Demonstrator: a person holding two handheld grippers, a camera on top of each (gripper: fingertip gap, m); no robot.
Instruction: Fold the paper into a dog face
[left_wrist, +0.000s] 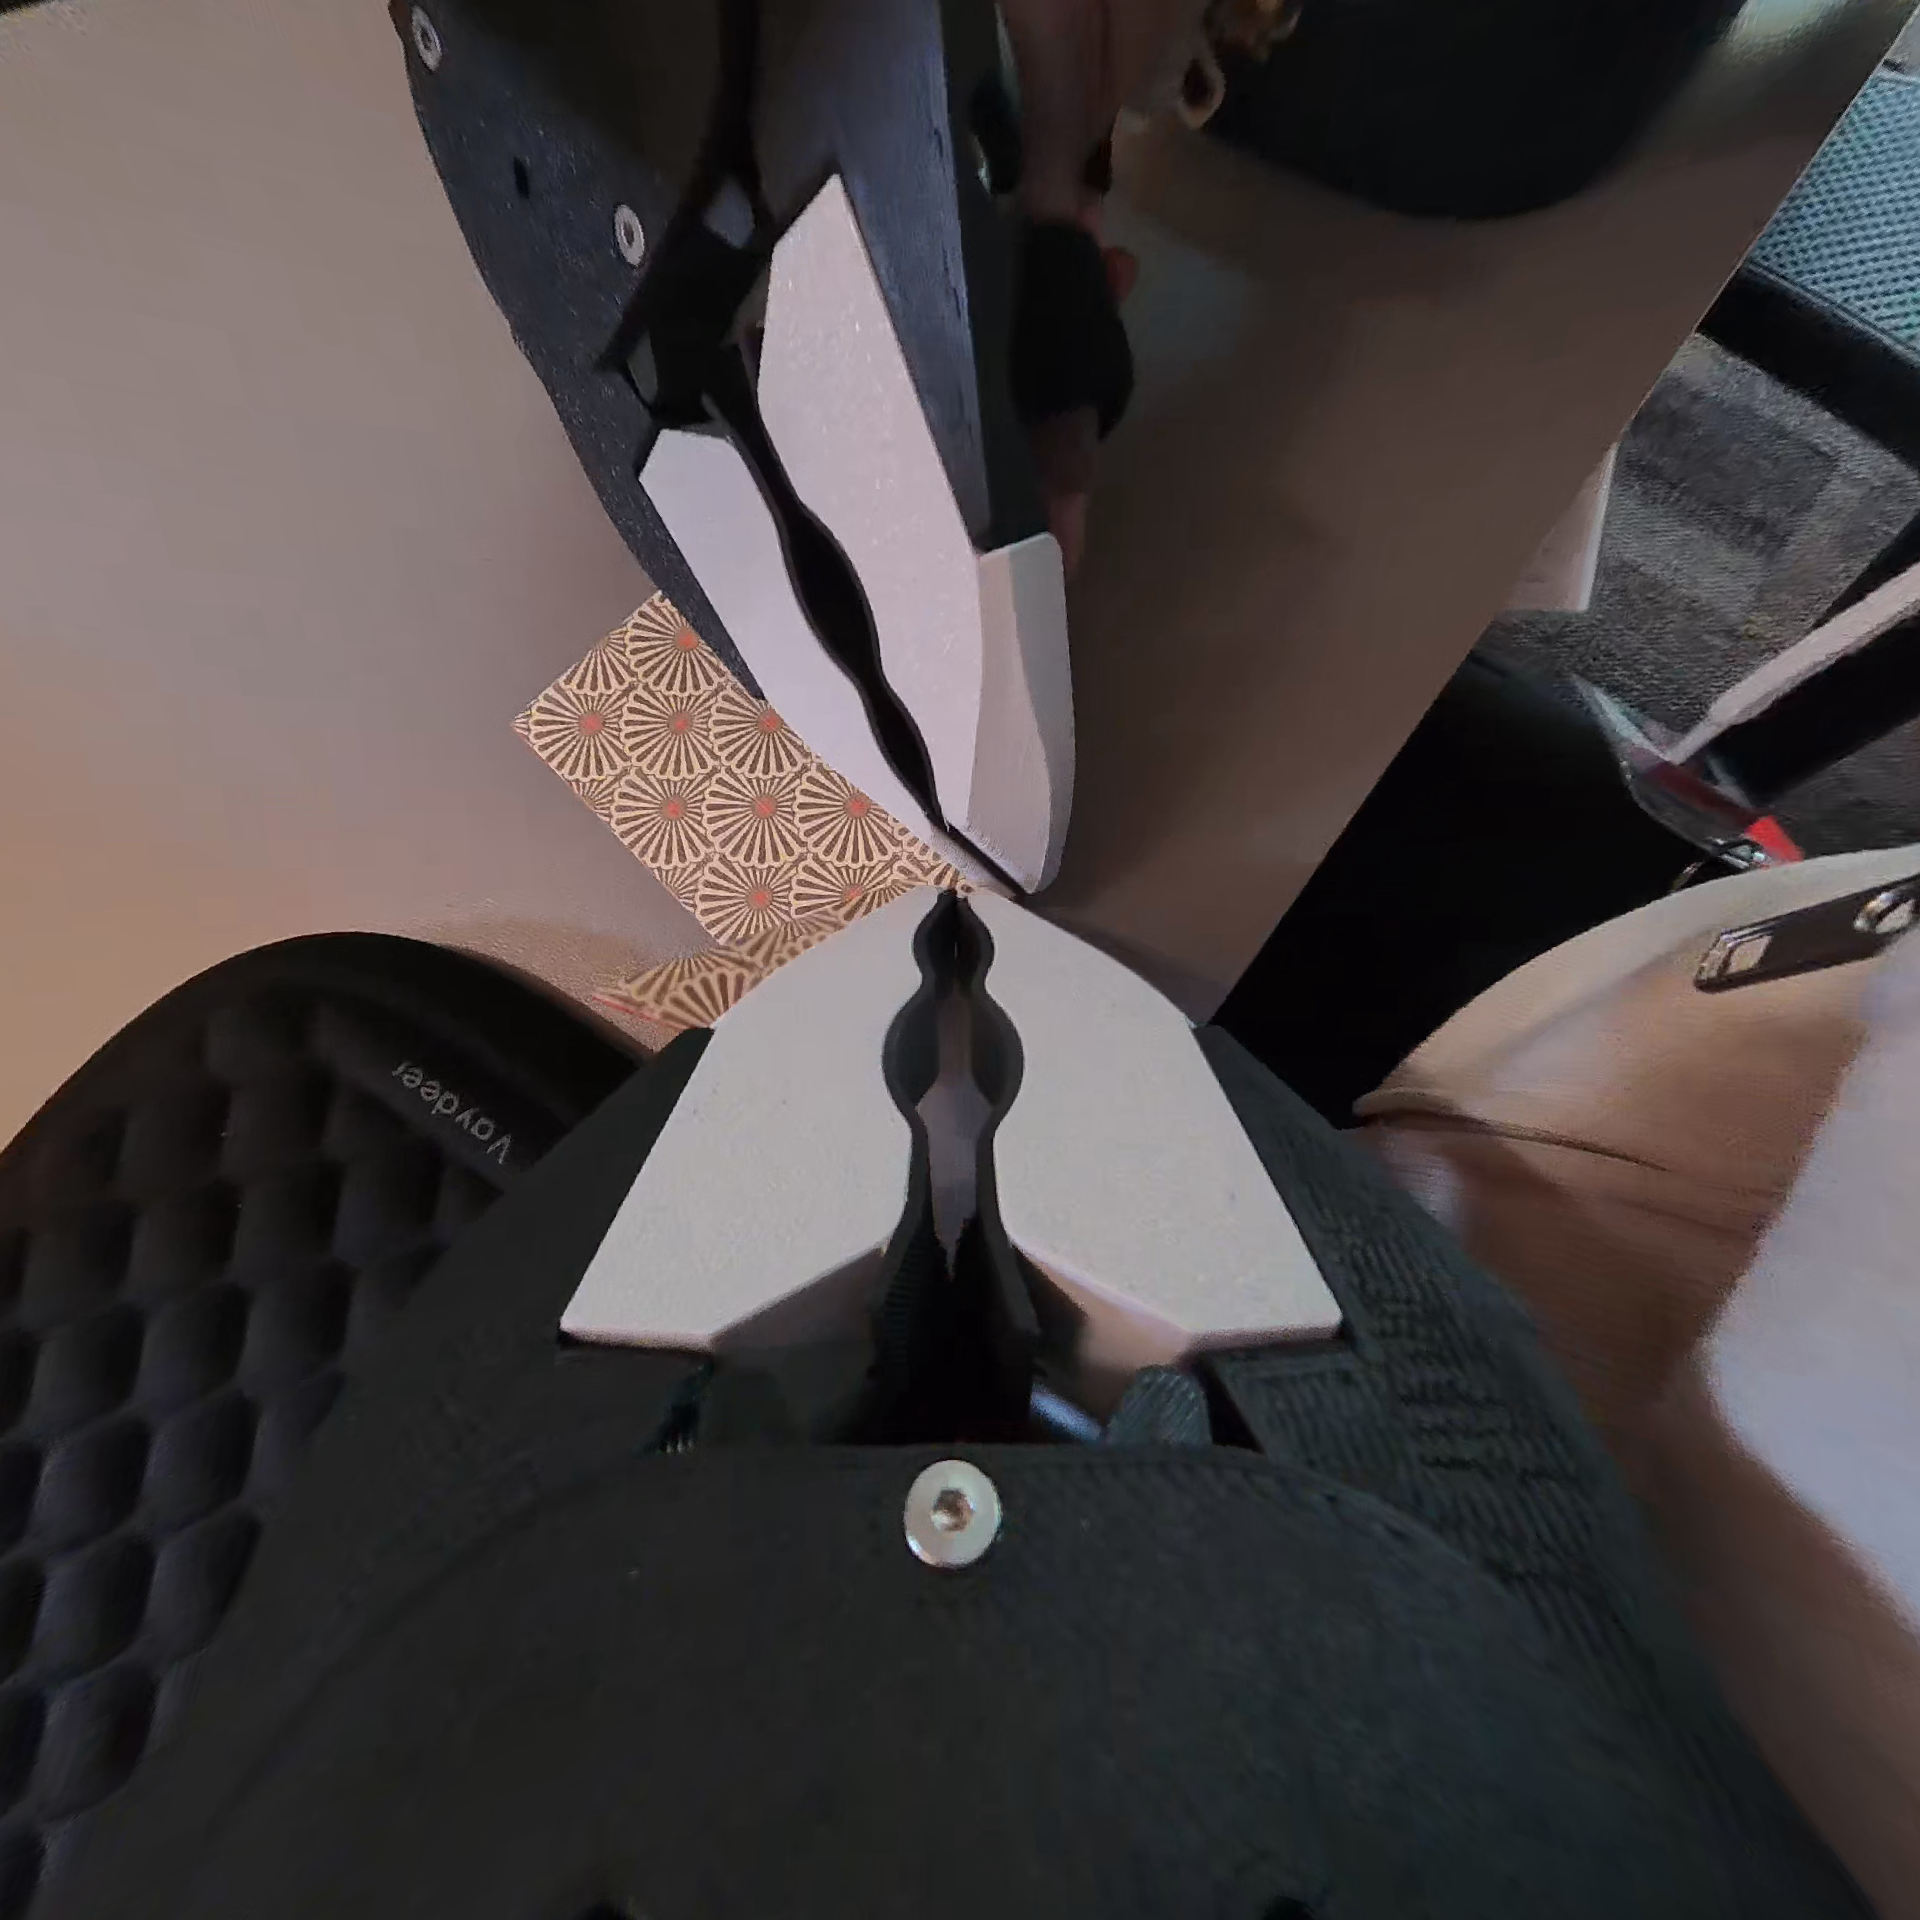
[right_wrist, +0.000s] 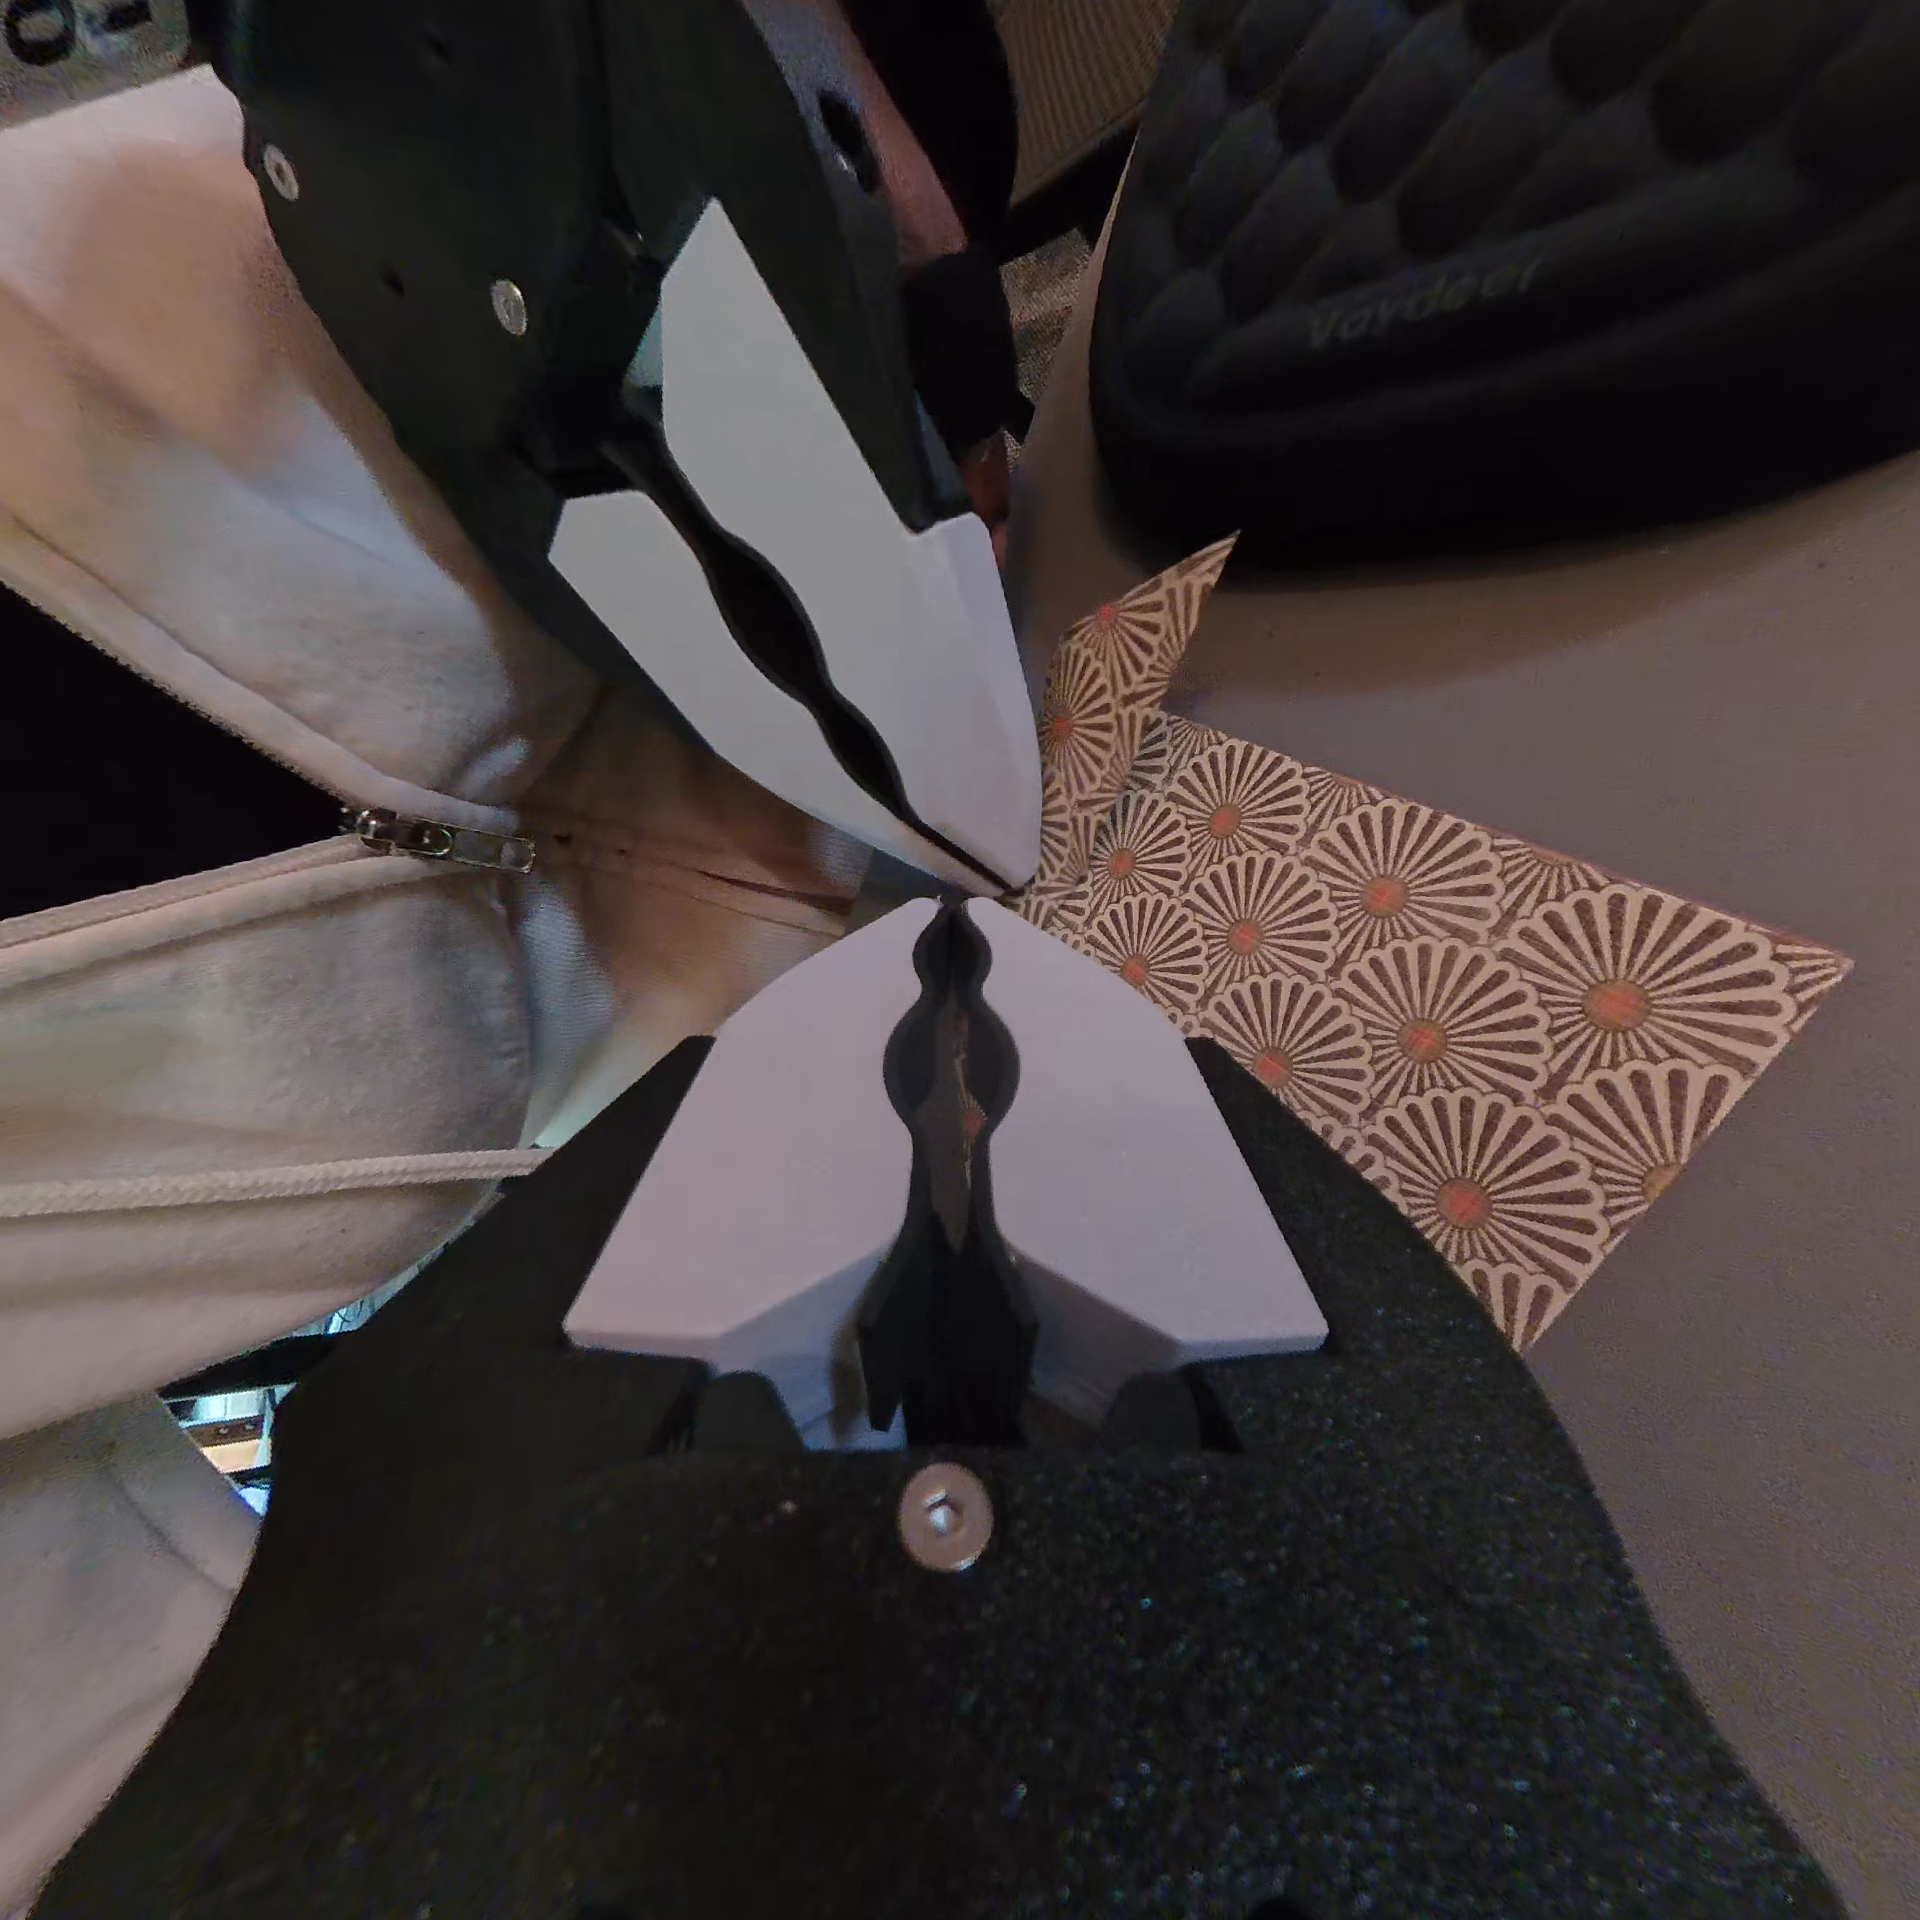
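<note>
Left claw (left_wrist: 951, 914) and right claw (right_wrist: 951, 909) are both closed, tips nearly touching each other.

black padded cushion (right_wrist: 1507, 270), grey brand lettering, perhaps embossed

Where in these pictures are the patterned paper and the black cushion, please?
paper (right_wrist: 1403, 966): right wrist view, on the flat printed face.
cushion (left_wrist: 208, 1247): left wrist view, on the dimpled top.

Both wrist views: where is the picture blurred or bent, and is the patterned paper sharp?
Left wrist view: the paper is sharp; the light clothing at right is smeared; the table edge bends with the wide lens. Right wrist view: paper crisp, black cushion dim and soft.
</note>
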